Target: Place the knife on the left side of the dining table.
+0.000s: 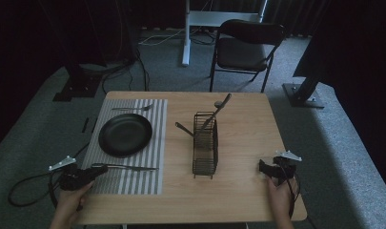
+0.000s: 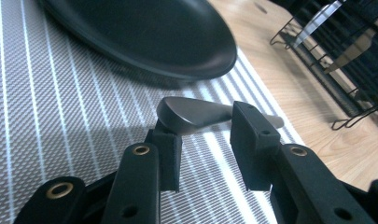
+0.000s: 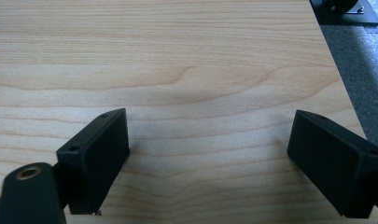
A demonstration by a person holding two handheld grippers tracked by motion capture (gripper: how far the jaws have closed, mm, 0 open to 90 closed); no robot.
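The left hand (image 1: 71,200) holds the left claw (image 1: 103,168) low and level over the striped placemat (image 1: 147,143), jaws parted around a utensil handle (image 2: 196,114) lying below the black plate (image 1: 125,134). The left gripper view shows a gap beside the right pad, so nothing is clamped. The right claw (image 3: 207,154) rests wide open over bare counter (image 3: 177,56) at the near right edge.

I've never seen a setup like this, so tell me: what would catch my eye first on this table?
Probably the black plate on the striped placemat at the table's left, with cutlery laid on the mat on its far side and its near side. Next, the black wire caddy in the middle, utensils poking out of it. At the near edge, the left gripper sits at the handle of the near utensil, its jaws slightly apart, while the right gripper rests wide open over bare wood.
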